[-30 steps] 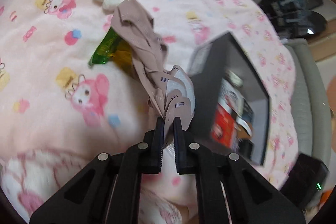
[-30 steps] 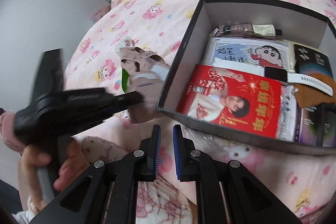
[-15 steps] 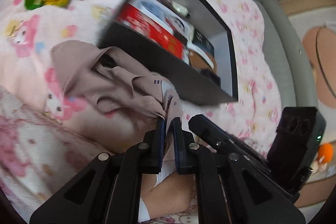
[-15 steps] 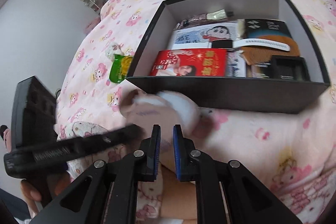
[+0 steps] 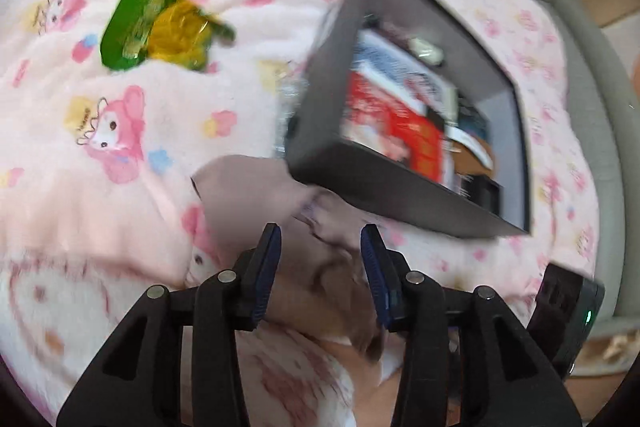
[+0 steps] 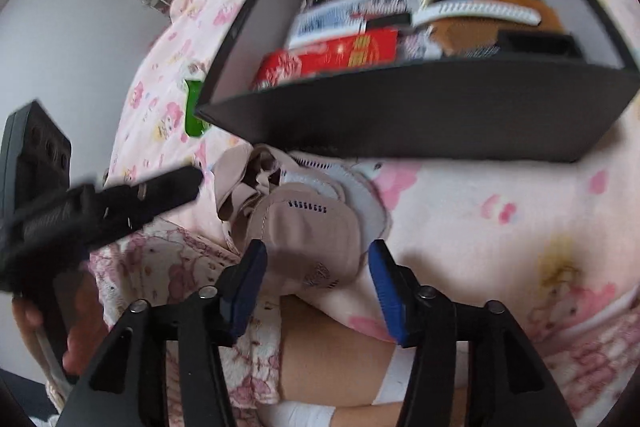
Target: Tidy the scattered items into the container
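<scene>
Beside the one black box [image 6: 420, 115], on the pink blanket [image 5: 80, 187], lies one beige cloth bundle [image 6: 312, 231], between both grippers' fingers. Left gripper [image 5: 320, 247] and right gripper [image 6: 316, 259] have just been opening, holding nothing. One green packet [image 5: 156, 23] lies farther off.

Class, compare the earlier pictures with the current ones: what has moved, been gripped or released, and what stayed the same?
The left gripper has just opened and let go of the beige sock bundle, which was carried from beside the green packet to the blanket in front of the black box. The right gripper has also just opened, over the bundle. The box's contents and the packet are unchanged.
</scene>
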